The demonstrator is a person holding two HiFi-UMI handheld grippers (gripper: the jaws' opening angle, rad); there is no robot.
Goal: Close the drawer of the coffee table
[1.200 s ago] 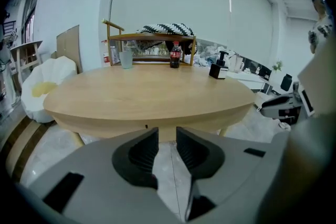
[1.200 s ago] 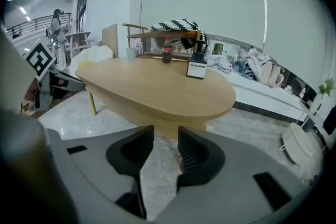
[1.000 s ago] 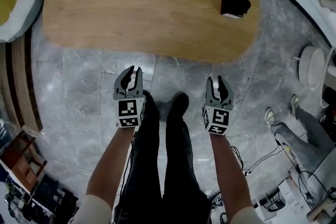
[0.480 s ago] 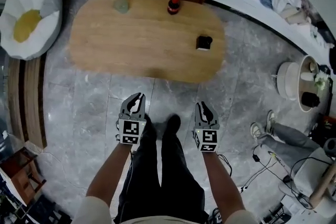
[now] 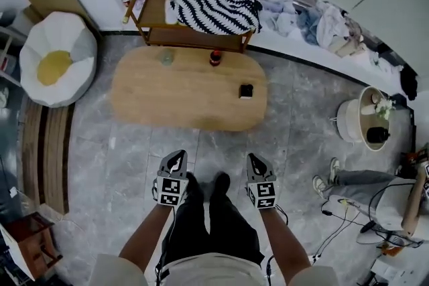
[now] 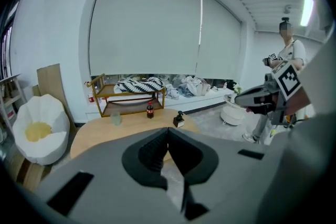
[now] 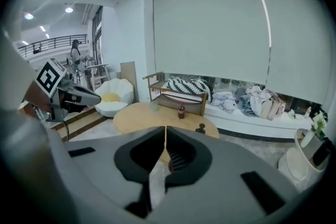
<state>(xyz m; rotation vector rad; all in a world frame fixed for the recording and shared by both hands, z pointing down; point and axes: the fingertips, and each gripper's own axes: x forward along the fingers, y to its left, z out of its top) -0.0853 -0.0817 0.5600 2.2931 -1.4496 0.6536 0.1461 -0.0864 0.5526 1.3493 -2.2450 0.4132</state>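
Observation:
The oval wooden coffee table (image 5: pixel 188 94) stands on the grey stone floor well ahead of me; no drawer shows on it in any view. My left gripper (image 5: pixel 177 156) and right gripper (image 5: pixel 255 159) hang side by side over my legs, far short of the table and touching nothing. The left gripper view shows its jaws meeting at the tips (image 6: pixel 168 129) with the table (image 6: pixel 100 134) beyond. The right gripper's jaws have just been closing with nothing between them, and its tips (image 7: pixel 166 127) now meet in front of the table (image 7: pixel 137 115).
On the table stand a cola bottle (image 5: pixel 215 58), a glass (image 5: pixel 167 57) and a small black object (image 5: pixel 247 91). Behind it is a wooden shelf with a striped blanket (image 5: pixel 213 10). A white beanbag chair (image 5: pixel 57 60) sits left, a round white stand (image 5: pixel 365 118) right, near another person's legs (image 5: pixel 352 177).
Both grippers and my head have risen: the table now looks smaller and farther off, and more of the room shows. The right gripper's jaws went from open to shut.

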